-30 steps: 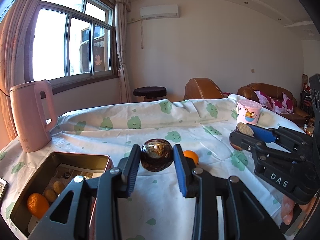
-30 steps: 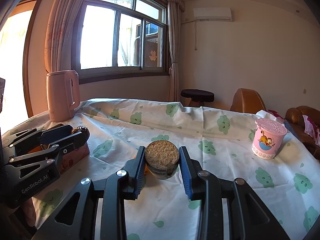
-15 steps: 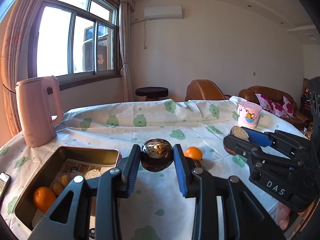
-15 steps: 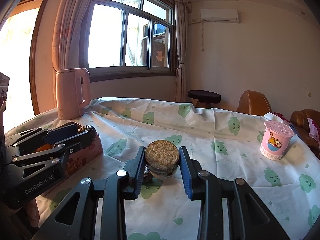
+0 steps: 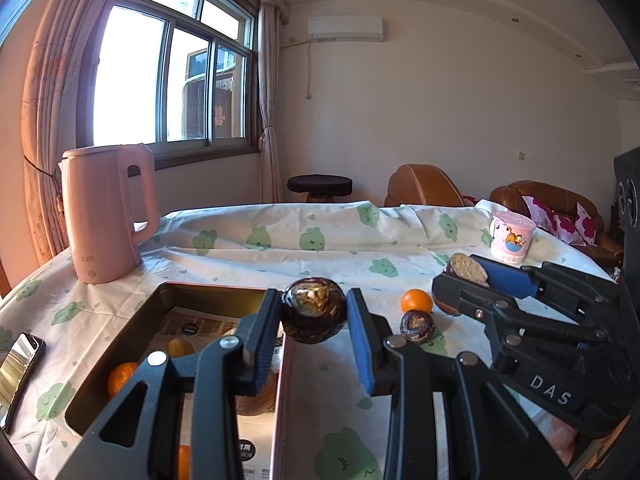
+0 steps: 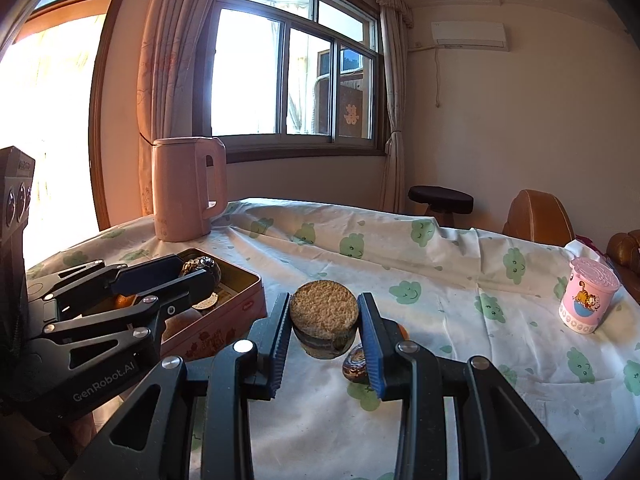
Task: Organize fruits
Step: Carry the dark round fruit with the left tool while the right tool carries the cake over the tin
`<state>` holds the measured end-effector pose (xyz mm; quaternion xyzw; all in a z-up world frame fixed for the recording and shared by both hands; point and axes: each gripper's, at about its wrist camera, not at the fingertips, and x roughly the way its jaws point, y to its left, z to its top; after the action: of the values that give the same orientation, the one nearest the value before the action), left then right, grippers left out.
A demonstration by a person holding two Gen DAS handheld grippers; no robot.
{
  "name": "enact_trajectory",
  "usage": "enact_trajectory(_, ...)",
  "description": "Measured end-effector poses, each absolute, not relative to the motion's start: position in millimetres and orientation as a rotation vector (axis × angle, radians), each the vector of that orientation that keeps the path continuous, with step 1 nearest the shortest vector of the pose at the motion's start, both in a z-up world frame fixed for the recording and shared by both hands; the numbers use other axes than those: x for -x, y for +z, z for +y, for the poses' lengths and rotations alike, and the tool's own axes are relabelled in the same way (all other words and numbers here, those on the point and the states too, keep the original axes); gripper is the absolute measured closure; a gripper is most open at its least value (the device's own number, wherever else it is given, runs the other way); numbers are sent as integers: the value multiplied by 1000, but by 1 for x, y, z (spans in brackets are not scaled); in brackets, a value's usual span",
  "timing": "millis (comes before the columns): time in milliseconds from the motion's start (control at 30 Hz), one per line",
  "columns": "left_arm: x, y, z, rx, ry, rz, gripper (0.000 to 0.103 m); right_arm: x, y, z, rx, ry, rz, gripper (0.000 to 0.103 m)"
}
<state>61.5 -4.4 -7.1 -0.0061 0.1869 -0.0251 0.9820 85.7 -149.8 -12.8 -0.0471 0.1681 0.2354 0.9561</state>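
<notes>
My left gripper [image 5: 314, 316] is shut on a dark shiny round fruit [image 5: 314, 309] and holds it above the right rim of a metal tin [image 5: 168, 292]. The tin holds an orange [image 5: 122, 376] and several small pieces. My right gripper [image 6: 324, 320] is shut on a fruit with a flat tan cut face [image 6: 323, 312], held above the tablecloth right of the tin [image 6: 244, 280]. An orange [image 5: 416, 301] and a small dark fruit [image 5: 417, 326] lie on the cloth between the grippers. The right gripper also shows in the left wrist view [image 5: 464, 276].
A pink kettle [image 5: 106, 216] stands at the table's back left. A pink lidded cup [image 5: 512, 238] stands at the back right. A phone [image 5: 18, 368] lies at the left edge. A stool [image 5: 320, 184] and brown sofas stand beyond the table.
Both grippers have moved left towards the tin with their fruits still held. The left gripper now hangs over the tin's right rim.
</notes>
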Motion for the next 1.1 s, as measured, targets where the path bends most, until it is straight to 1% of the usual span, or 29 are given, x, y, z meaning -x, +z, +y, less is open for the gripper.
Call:
enact_trajectory(667, -43, -10, 79, 71, 102, 416, 68, -76, -9, -99, 96, 607, 349, 68)
enact_trajectory(1100, -42, -14, 90, 76, 119, 440, 68, -69, -18, -68, 120, 672, 370, 68)
